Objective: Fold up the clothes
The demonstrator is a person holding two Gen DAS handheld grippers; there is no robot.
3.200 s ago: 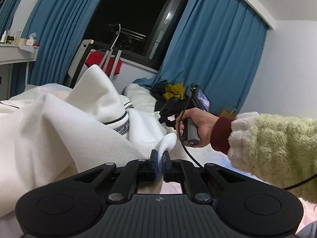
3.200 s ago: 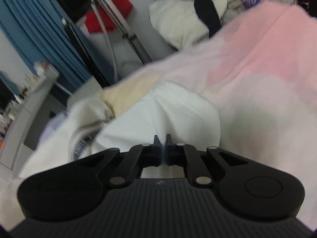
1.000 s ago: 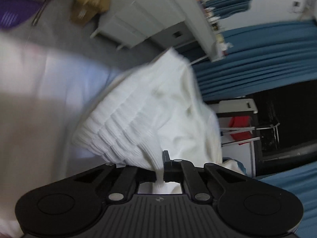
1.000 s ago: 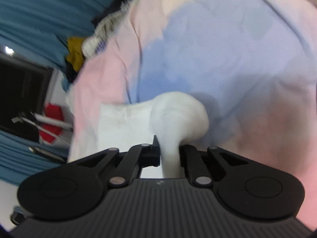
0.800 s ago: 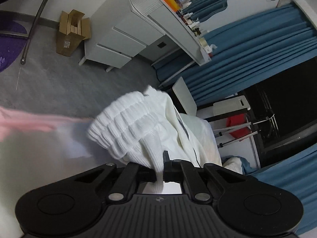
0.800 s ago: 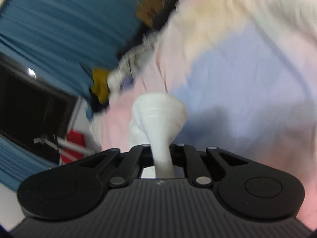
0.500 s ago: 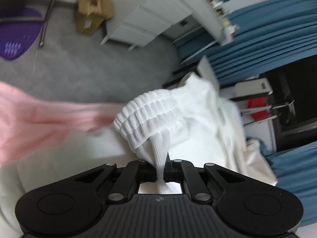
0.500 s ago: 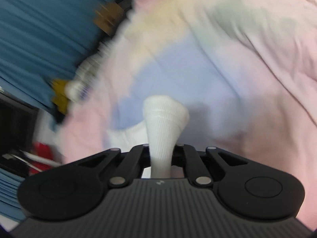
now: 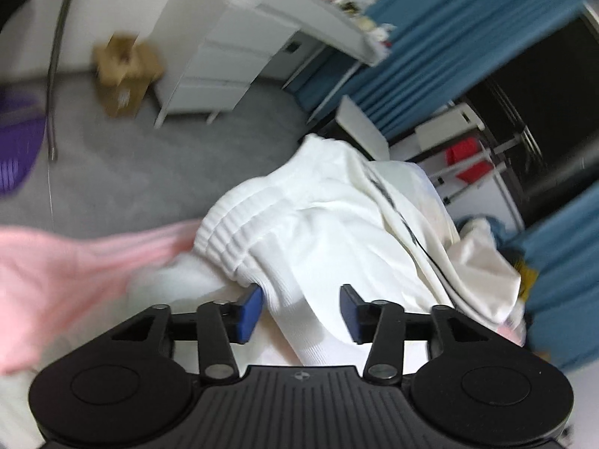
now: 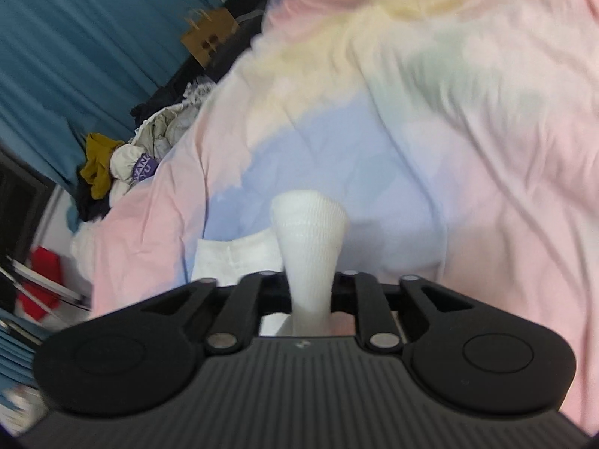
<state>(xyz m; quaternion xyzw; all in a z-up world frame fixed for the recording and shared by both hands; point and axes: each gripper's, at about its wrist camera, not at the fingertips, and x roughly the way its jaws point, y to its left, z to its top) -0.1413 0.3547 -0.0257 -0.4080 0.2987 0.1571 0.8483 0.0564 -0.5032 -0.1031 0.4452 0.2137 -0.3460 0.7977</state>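
Observation:
A white knit sweater (image 9: 322,232) with a ribbed hem and a dark stripe lies bunched on the bed in the left wrist view. My left gripper (image 9: 301,314) is open, and a fold of the sweater lies loose between its blue pads (image 9: 250,312). In the right wrist view my right gripper (image 10: 310,292) is shut on a ribbed white part of the sweater (image 10: 309,232), which sticks up between the jaws above the pastel bedsheet (image 10: 430,149).
A pink cover (image 9: 56,262) lies left of the sweater. A white dresser (image 9: 232,63), a cardboard box (image 9: 123,71) and grey floor are beyond. A pile of clothes (image 10: 127,157), blue curtains (image 10: 86,37) and a red item (image 10: 41,280) are at the bed's far side.
My left gripper has opened and let go of the sweater fold it pinched. My right gripper stays shut on the ribbed part. Both views have swung across the bed.

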